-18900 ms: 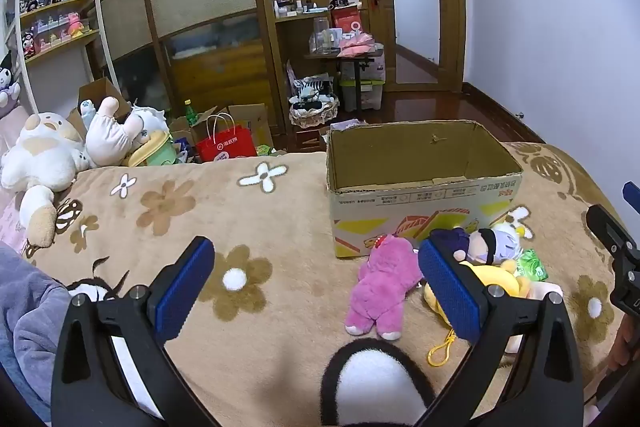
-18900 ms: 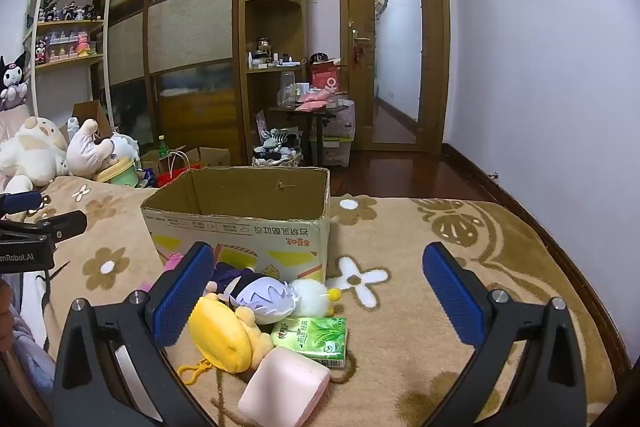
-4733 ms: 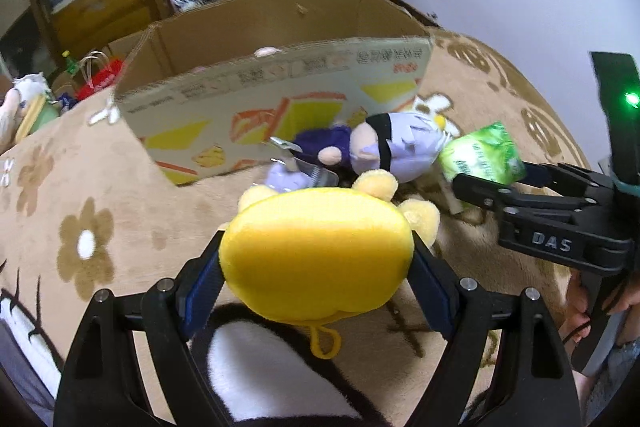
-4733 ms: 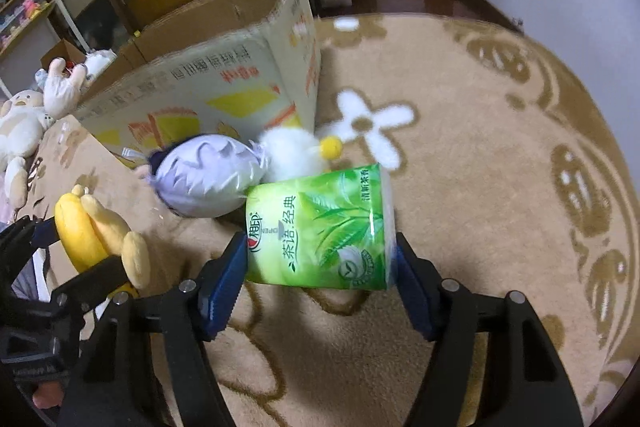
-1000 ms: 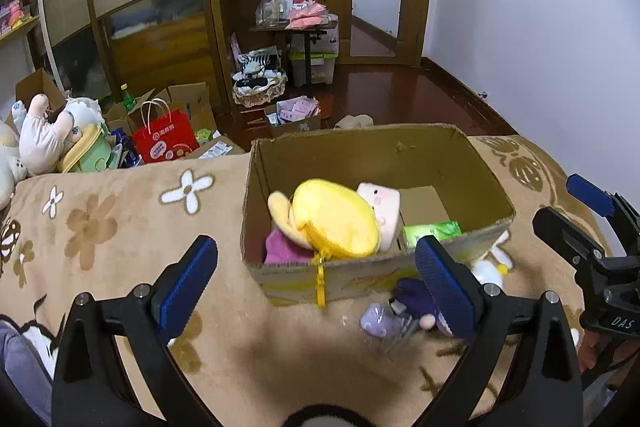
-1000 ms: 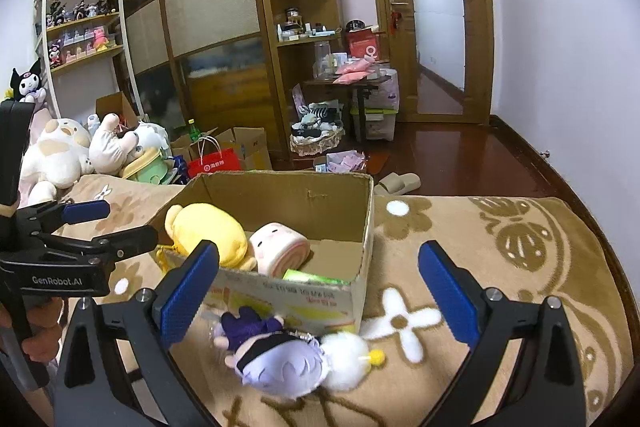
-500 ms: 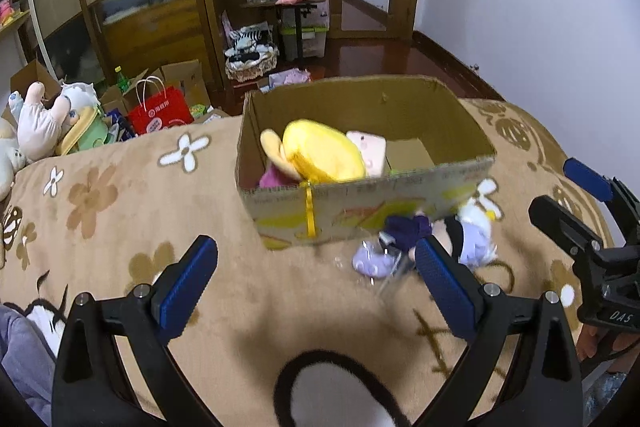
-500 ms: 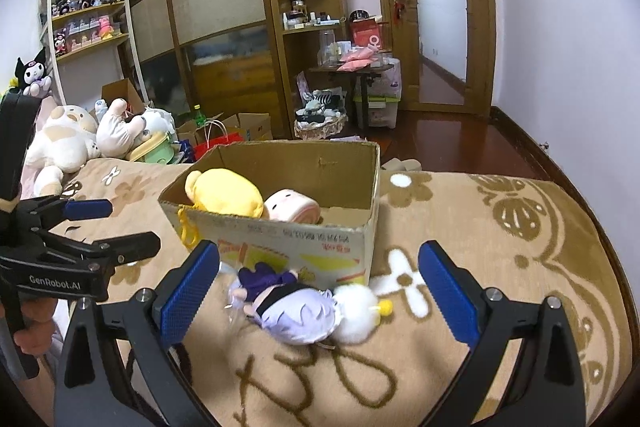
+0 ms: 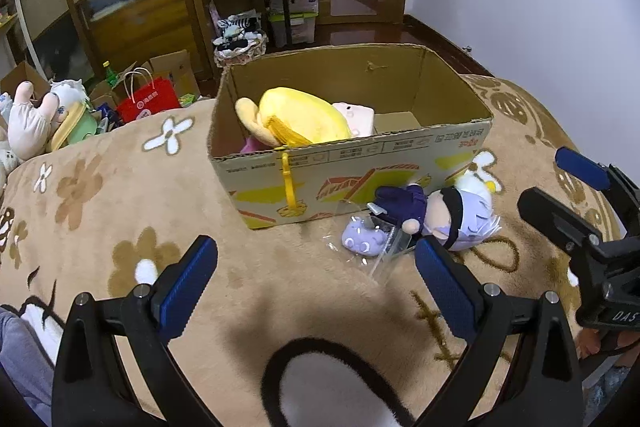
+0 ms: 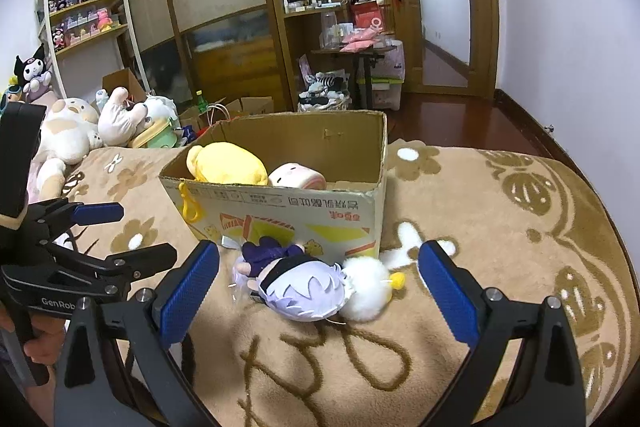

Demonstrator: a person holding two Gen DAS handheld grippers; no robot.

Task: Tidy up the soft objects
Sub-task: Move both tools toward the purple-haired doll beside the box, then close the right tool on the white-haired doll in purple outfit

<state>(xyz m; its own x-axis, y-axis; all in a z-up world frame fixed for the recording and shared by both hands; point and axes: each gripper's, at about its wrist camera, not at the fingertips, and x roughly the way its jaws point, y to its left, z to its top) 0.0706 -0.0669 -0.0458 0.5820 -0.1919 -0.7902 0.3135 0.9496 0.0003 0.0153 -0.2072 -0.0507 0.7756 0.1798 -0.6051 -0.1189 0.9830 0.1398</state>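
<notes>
While most of the soft things already sit in the cardboard box (image 9: 360,163), you have two left on the blanket (image 9: 120,211). Going left to right: your left gripper (image 9: 316,283) hangs over the blanket with its jaws wide apart and nothing between them. Inside the box, the yellow plush (image 9: 300,121) lies at the left end with its yellow strap draped over the front wall, a pink plush just shows beneath it, and the pale pink roll-shaped toy (image 10: 296,175) rests against its right side. The right part of the box floor looks bare from here, so there is room.

Outside, touching the box's front wall, lies the purple-clad doll (image 10: 298,285) with the pale lilac hair, on its side, with a small lilac charm (image 9: 362,239) and a clear wrapper just beside it. Pressed against the doll's head on the right is the white fluffy toy (image 10: 366,287) with a yellow tip. Your right gripper (image 10: 318,287) is likewise spread open and empty, framing the doll and white toy from above. I judge the job well past halfway: those two need lifting into the box.
</notes>
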